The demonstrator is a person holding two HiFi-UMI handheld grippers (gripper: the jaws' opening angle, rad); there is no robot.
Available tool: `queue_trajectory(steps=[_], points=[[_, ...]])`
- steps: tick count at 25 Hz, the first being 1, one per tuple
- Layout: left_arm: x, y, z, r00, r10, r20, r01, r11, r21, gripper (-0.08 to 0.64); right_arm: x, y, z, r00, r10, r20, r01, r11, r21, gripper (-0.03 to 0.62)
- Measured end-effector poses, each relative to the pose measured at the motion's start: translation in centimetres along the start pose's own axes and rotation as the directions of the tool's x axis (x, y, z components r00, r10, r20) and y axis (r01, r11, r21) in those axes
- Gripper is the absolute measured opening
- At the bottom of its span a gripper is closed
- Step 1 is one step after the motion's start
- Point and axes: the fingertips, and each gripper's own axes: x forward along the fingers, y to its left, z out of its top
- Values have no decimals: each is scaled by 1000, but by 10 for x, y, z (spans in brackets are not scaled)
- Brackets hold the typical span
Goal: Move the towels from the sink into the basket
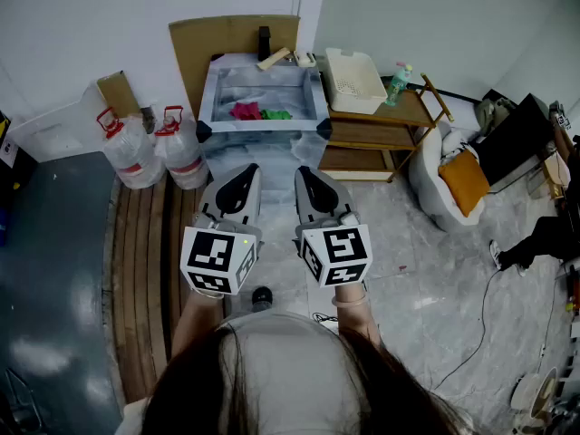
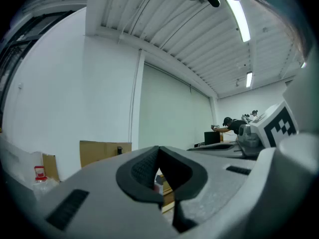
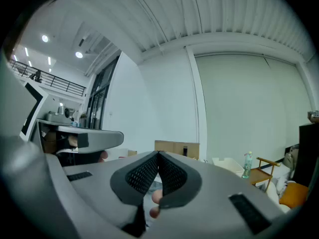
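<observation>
The sink (image 1: 213, 91) stands against the far wall, with a red towel (image 1: 245, 111) and a green towel (image 1: 277, 113) lying in it. The white basket (image 1: 355, 81) sits just right of the sink, on top of a wooden shelf unit (image 1: 385, 132). My left gripper (image 1: 246, 169) and right gripper (image 1: 306, 171) are held level side by side, well short of the sink and pointing toward it. Both stand shut with nothing between their jaws, as the left gripper view (image 2: 158, 151) and right gripper view (image 3: 158, 155) show.
Two large water jugs (image 1: 154, 149) stand left of the sink beside a wooden slatted strip of floor (image 1: 145, 243). Cardboard (image 1: 232, 38) leans behind the sink. A green bottle (image 1: 397, 82) stands by the basket. A white seat with an orange cushion (image 1: 462, 180) is at the right.
</observation>
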Motion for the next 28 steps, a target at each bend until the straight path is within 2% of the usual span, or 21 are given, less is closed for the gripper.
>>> queue_trajectory(steps=[10,19,28], points=[[28,52,-8,999,-32,-5,32,999,-43,8,60,3,-6,999,-15,-30,15,1000,10,25],[61,72,-18,999,-48,1,48,996,-80,8,97,-15,-19,999,-14,-52,16,999,30,25],[117,85,-25,999,-41,-5,41,996,-74,8,141,-46,-32,997,22,-69,-21,1000,16,25]])
